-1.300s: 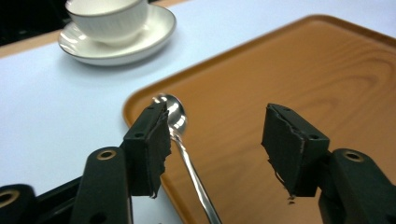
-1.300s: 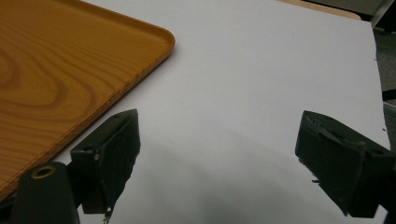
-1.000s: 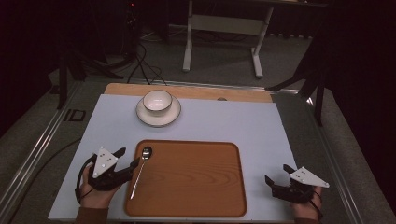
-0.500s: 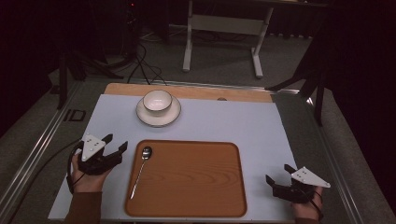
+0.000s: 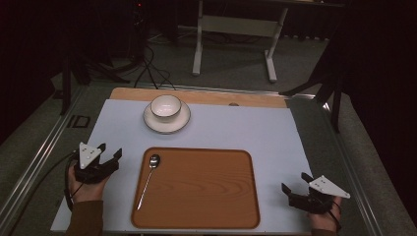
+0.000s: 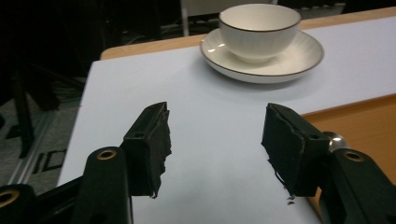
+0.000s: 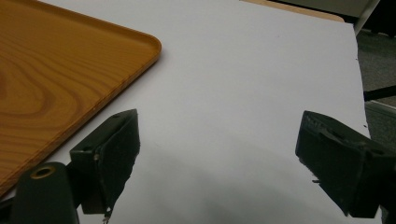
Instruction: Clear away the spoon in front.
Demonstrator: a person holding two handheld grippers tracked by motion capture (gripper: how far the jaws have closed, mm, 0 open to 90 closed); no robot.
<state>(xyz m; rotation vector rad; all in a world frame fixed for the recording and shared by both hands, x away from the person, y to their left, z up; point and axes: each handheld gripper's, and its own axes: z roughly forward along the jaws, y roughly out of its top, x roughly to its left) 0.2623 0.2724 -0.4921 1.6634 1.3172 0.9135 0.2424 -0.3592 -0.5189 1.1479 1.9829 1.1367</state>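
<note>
A metal spoon (image 5: 148,180) lies along the left side of the wooden tray (image 5: 206,187), bowl end away from me. My left gripper (image 5: 110,151) rests on the white mat just left of the tray, open, with nothing between its jaws. In the left gripper view that gripper (image 6: 217,140) faces a white cup (image 6: 259,28) on its saucer (image 6: 285,63), and the spoon's bowl (image 6: 335,140) peeks out behind the right jaw. My right gripper (image 5: 294,183) sits right of the tray near the front edge, open and empty (image 7: 224,149).
The cup (image 5: 165,106) and saucer (image 5: 167,123) stand at the back left of the white mat (image 5: 246,128). The tray's corner (image 7: 56,70) lies left of my right gripper. A wooden table edge (image 5: 206,97) runs behind the mat, with metal rails on both sides.
My left gripper has drawn back to the left, away from the spoon and off the tray edge. The spoon stays on the tray. The right gripper has not moved.
</note>
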